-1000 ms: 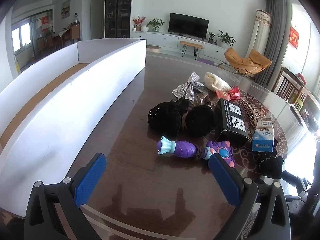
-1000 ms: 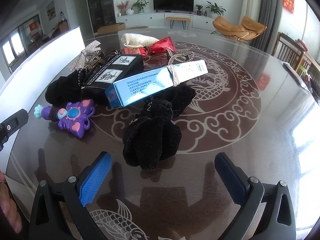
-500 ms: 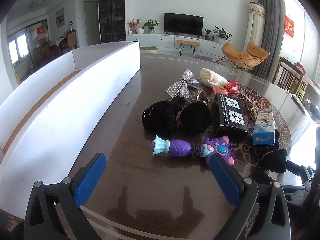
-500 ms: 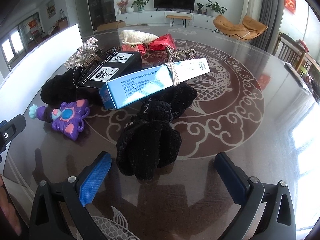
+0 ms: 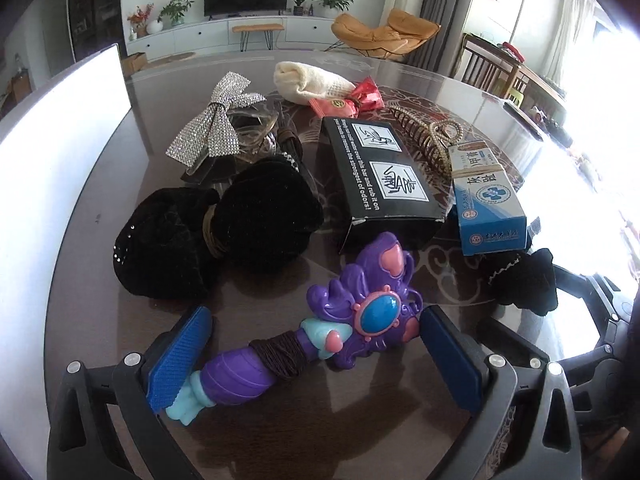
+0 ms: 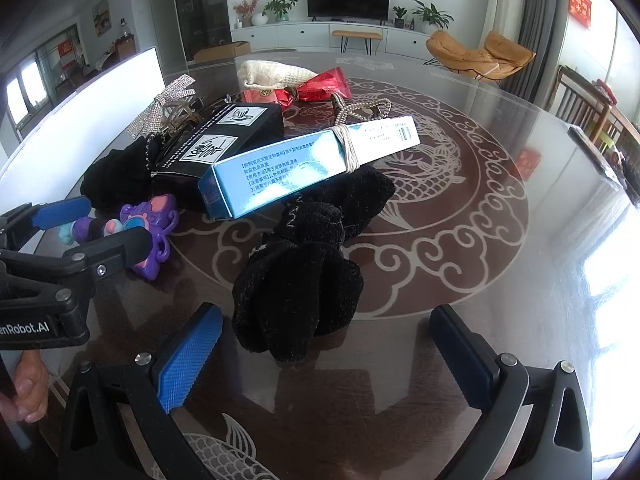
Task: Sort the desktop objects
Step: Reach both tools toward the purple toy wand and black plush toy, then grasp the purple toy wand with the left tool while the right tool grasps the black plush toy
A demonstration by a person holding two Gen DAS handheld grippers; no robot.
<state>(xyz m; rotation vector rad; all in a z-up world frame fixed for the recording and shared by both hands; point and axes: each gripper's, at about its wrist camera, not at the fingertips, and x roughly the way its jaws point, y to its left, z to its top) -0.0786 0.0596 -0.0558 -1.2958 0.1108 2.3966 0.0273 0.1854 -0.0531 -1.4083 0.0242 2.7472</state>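
Purple moulded-plastic wand toy (image 5: pixel 320 336), thread-wrapped handle: lies between spread left gripper (image 5: pixel 316 356) pads. Behind it, glossy black carton (image 5: pixel 380 172). Right gripper (image 6: pixel 324 356) spread before fuzzy black scrunchie (image 6: pixel 304 276).

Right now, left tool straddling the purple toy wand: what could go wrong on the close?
1. The purple toy wand lies diagonally across the open left tool, handle end near one blue pad. Closing may twist it or squeeze it out rather than grip it.
2. The table looks glossy, so a nudged toy could slide toward the black velvet hair bow just beyond it.
3. The right tool hangs open by the black scrunchie, close to the left one; they could collide.
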